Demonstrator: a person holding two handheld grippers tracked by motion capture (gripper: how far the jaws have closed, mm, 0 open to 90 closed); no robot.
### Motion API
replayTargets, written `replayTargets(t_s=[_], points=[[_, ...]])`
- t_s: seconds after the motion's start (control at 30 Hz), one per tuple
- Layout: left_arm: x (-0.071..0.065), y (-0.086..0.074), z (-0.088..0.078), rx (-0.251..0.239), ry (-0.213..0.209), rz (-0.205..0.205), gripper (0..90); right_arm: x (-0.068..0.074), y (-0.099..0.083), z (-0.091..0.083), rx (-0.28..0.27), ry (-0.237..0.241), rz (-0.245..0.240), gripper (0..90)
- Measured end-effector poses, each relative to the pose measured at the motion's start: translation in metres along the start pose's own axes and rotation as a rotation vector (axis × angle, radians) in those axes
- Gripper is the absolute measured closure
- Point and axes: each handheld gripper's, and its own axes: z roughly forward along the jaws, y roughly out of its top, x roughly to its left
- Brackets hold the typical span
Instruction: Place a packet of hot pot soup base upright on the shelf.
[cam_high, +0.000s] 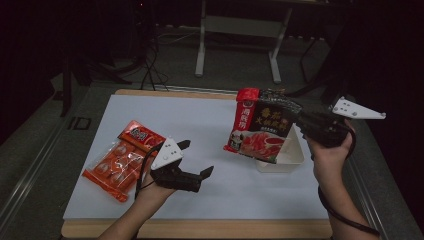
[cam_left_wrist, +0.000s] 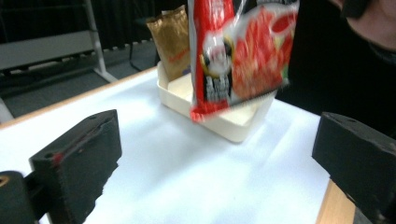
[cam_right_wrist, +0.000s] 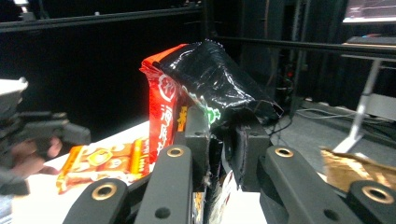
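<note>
My right gripper (cam_high: 299, 121) is shut on the edge of a red and black food packet (cam_high: 261, 129) and holds it in the air over a white tray (cam_high: 295, 159). In the right gripper view both jaws (cam_right_wrist: 219, 147) pinch the crumpled black top of the packet (cam_right_wrist: 210, 79). My left gripper (cam_high: 196, 158) hangs low over the white table with its jaws wide open and nothing between them. Its two black pads (cam_left_wrist: 79, 156) frame the hanging packet (cam_left_wrist: 243, 56) and the tray (cam_left_wrist: 219, 126) farther off.
An orange-red pack of round snacks (cam_high: 122, 160) lies flat on the table just left of my left hand. A golden-brown packet (cam_left_wrist: 170, 42) stands in the tray's far end. The white table top (cam_high: 200, 120) has a wooden border, and a dark floor with a metal stand lies beyond.
</note>
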Motion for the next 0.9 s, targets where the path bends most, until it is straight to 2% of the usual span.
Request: replayTargets(t_s=[0.13,0.23,0.3,0.4,0.43,0.5,0.53,0.6,0.73,0.9], points=[[0.002,-0.015,-0.002,-0.006,0.031,-0.014,1.6,-0.013,0.005,-0.002,-0.008,-0.033,0.004,78.3],[0.006,-0.027,-0.003,0.007,0.027,-0.037,1.6,-0.023,0.008,-0.003,-0.007,-0.055,0.006,78.4],[0.008,-0.036,-0.002,0.024,0.009,-0.049,1.7,-0.031,0.009,-0.002,-0.005,-0.070,0.012,78.3],[0.010,-0.048,-0.002,0.041,-0.004,-0.040,1.7,-0.042,0.010,-0.001,-0.001,-0.094,0.019,78.3],[0.010,-0.053,-0.002,0.038,-0.005,-0.046,1.7,-0.046,0.010,-0.001,0.006,-0.102,0.017,78.3],[0.011,-0.061,-0.003,0.019,-0.033,-0.062,1.7,-0.053,0.009,0.000,0.011,-0.110,0.015,78.3],[0.011,-0.065,-0.003,0.011,-0.032,-0.060,1.7,-0.056,0.008,0.000,0.015,-0.124,0.018,78.3],[0.010,-0.072,-0.004,0.003,-0.034,-0.027,1.7,-0.063,0.006,0.000,0.016,-0.135,0.027,78.3],[0.010,-0.082,-0.005,-0.026,-0.008,0.044,1.7,-0.074,0.002,0.001,0.021,-0.165,0.027,78.2],[0.014,-0.091,-0.007,-0.015,0.011,0.042,1.7,-0.088,-0.003,-0.001,0.014,-0.198,0.032,78.2]])
